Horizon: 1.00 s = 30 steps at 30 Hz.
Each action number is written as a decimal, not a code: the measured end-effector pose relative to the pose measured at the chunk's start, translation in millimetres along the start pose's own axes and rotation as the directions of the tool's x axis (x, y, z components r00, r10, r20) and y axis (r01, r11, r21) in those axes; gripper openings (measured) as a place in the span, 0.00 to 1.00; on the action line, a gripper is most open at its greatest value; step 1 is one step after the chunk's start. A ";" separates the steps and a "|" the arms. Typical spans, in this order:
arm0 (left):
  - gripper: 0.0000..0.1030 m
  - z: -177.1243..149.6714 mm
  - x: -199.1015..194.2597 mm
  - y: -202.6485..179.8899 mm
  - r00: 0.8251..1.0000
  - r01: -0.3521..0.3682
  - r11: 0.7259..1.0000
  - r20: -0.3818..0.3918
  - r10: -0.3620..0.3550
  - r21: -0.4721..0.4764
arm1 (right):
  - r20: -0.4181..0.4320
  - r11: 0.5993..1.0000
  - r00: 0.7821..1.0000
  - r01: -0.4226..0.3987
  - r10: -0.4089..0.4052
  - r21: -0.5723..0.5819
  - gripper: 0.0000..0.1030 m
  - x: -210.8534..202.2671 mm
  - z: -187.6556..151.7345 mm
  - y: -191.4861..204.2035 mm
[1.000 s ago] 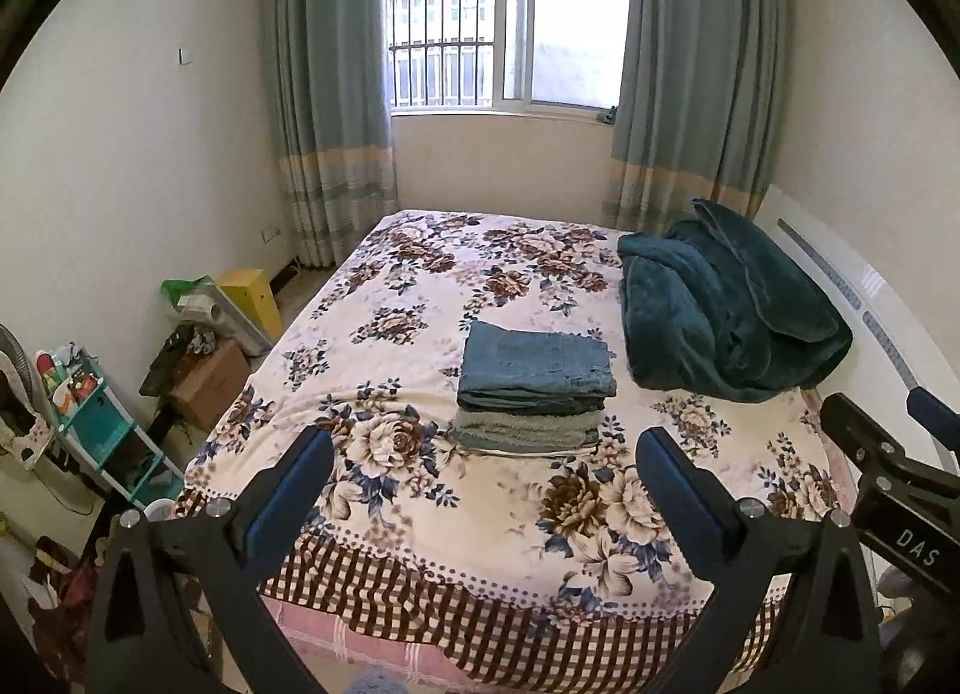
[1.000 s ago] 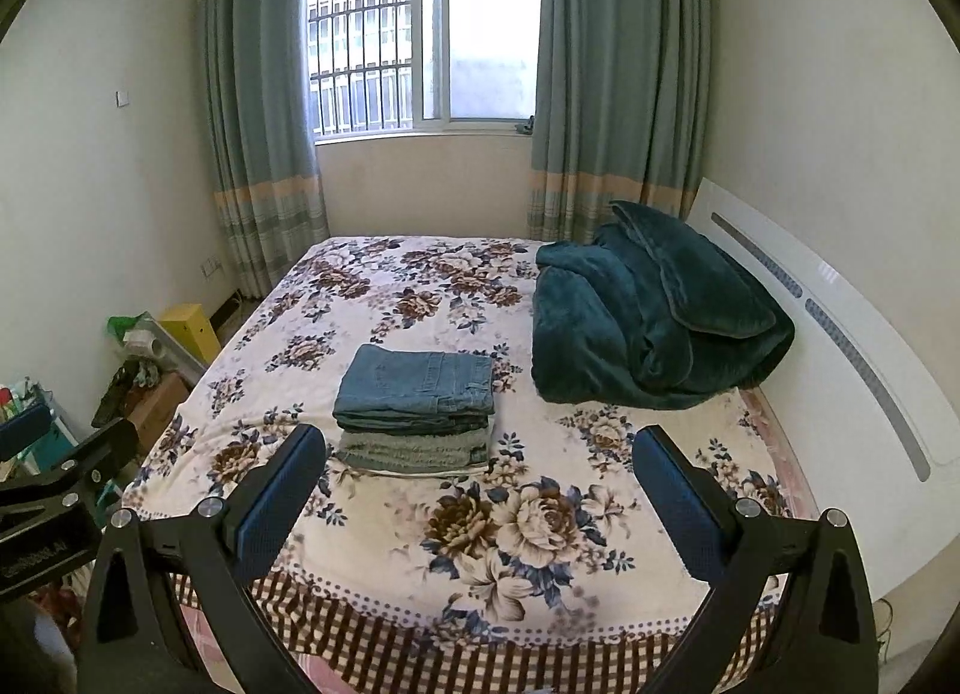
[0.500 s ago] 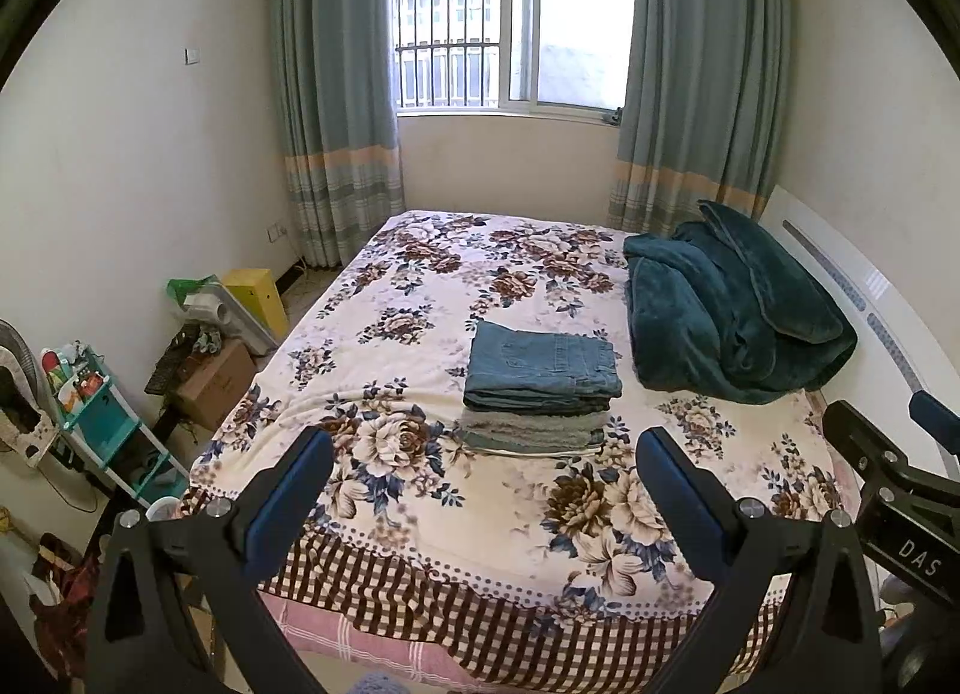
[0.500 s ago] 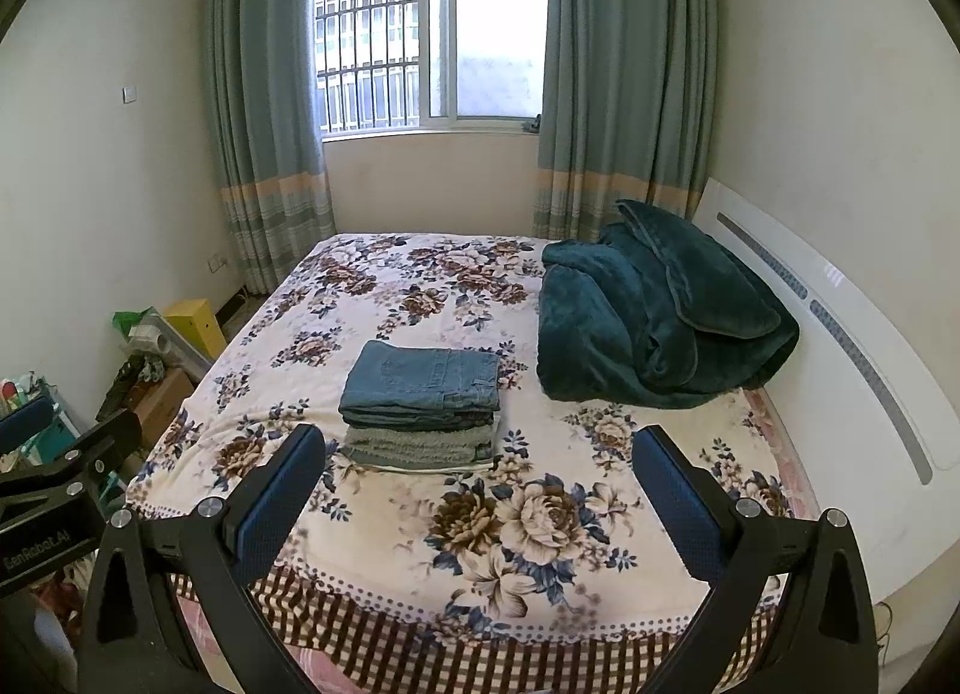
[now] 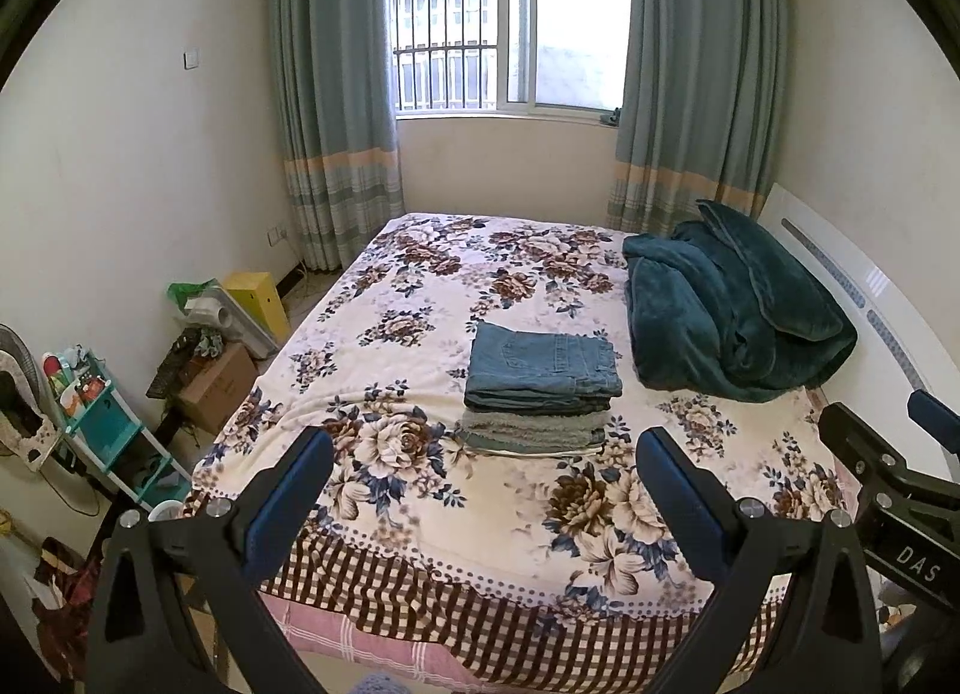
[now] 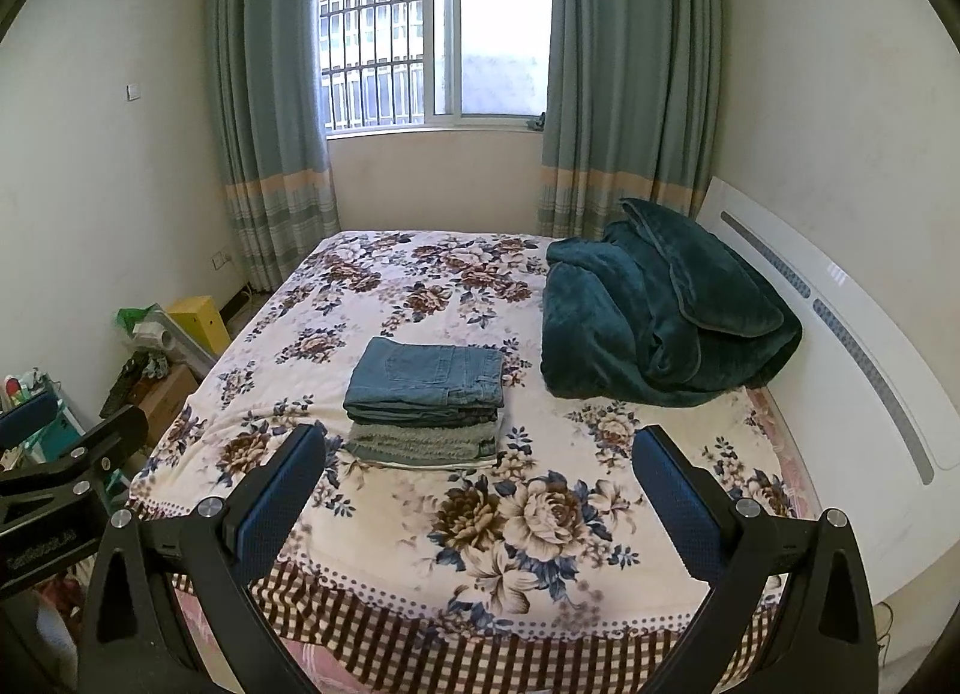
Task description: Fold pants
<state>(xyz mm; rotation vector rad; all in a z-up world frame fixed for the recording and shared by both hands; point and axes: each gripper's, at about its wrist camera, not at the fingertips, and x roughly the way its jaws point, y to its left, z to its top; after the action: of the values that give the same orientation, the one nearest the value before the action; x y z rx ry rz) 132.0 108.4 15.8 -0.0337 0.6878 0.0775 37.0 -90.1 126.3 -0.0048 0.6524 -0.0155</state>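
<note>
Pants [image 5: 543, 361] of blue denim lay folded into a tidy rectangle on top of a second folded grey-green garment [image 5: 528, 433], the two forming a small stack near the middle of the bed [image 5: 420, 298], toward its near half. A floral bedspread [image 6: 528, 514] with a brown checked border covered the mattress. Right of the stack, just beside it but not touching, a dark teal blanket [image 5: 732, 316] sat bunched against the white headboard [image 6: 840, 334].

Both tools hung in the air short of the near edge of the bed, touching nothing. The left gripper [image 5: 483, 490] had its blue-padded fingers spread wide and held nothing; the right gripper [image 6: 480, 484] was likewise spread wide and empty.

On the far wall a barred window [image 6: 432, 33] stood between grey-green curtains [image 6: 270, 93]. On the floor to the left were a cardboard box [image 5: 219, 388], a yellow box [image 5: 258, 298] and a teal shelf unit [image 5: 108, 430].
</note>
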 end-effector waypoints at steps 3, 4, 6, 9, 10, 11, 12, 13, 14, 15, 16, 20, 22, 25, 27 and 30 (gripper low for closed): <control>1.00 1.0 0.4 0.6 1.000 -0.002 1.000 0.001 0.002 0.000 | -0.001 1.000 1.000 -0.002 0.002 0.001 1.00 0.4 -0.1 0.0; 1.00 1.2 0.7 0.9 1.000 0.003 1.000 0.000 -0.003 -0.001 | -0.001 1.000 1.000 -0.001 0.001 0.001 1.00 0.4 -0.4 0.0; 1.00 1.9 0.4 1.4 1.000 -0.004 1.000 0.004 0.004 -0.001 | -0.002 1.000 1.000 0.000 0.000 0.000 1.00 0.5 -0.6 0.0; 1.00 1.7 -0.1 2.4 1.000 -0.005 1.000 0.004 0.005 0.000 | -0.001 1.000 1.000 0.000 0.000 -0.002 1.00 0.5 -0.5 0.2; 1.00 2.2 -0.2 2.7 1.000 -0.005 1.000 0.005 0.005 0.001 | -0.002 1.000 1.000 -0.001 0.001 0.000 1.00 0.5 -0.8 0.1; 1.00 1.8 0.1 3.0 1.000 -0.003 1.000 0.003 0.003 -0.001 | -0.001 1.000 1.000 -0.003 0.003 0.003 1.00 0.3 -1.0 0.3; 1.00 1.5 0.1 2.6 1.000 -0.003 1.000 0.003 0.003 -0.002 | 0.000 1.000 1.000 -0.005 0.005 0.001 1.00 -0.9 -1.9 1.1; 1.00 2.1 0.4 3.0 1.000 -0.005 1.000 0.003 0.005 -0.002 | 0.000 1.000 1.000 -0.004 0.004 -0.002 1.00 -0.9 -2.1 1.0; 1.00 1.5 0.5 2.8 1.000 -0.002 1.000 0.001 0.002 0.000 | -0.001 1.000 1.000 -0.005 0.005 -0.001 1.00 -0.9 -2.4 0.7; 1.00 0.8 -0.1 2.5 1.000 -0.002 1.000 0.001 0.002 0.000 | -0.002 1.000 1.000 -0.007 0.007 0.002 1.00 -1.0 -2.8 0.0; 1.00 1.0 -0.9 3.3 1.000 -0.004 1.000 0.001 0.004 0.000 | -0.002 1.000 1.000 -0.007 0.007 0.002 1.00 -1.2 -2.5 1.5; 1.00 0.1 -2.6 5.3 1.000 -0.009 1.000 -0.001 0.009 -0.007 | -0.001 1.000 1.000 -0.008 0.008 -0.003 1.00 -1.7 -2.8 2.6; 1.00 -0.3 -3.2 6.6 1.000 -0.011 1.000 -0.001 0.011 -0.010 | -0.001 1.000 1.000 -0.007 0.007 -0.003 1.00 -1.7 -2.9 2.6; 1.00 0.3 -2.4 7.5 1.000 -0.007 1.000 -0.002 0.007 -0.008 | -0.002 1.000 1.000 -0.008 0.008 -0.003 1.00 -1.5 -3.1 2.7; 1.00 -0.2 -3.5 8.8 1.000 -0.007 1.000 -0.002 0.007 -0.011 | -0.003 1.000 1.000 -0.010 0.010 0.000 1.00 -1.7 -3.9 2.1; 1.00 -0.2 -3.5 9.1 1.000 -0.007 1.000 -0.002 0.007 -0.009 | -0.001 1.000 1.000 -0.007 0.007 -0.003 1.00 -1.9 -3.8 2.3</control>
<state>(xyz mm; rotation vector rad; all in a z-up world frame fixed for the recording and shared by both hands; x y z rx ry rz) 128.4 117.3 17.9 -0.0396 0.6892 0.0876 33.2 -87.7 124.5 -0.0054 0.6531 -0.0081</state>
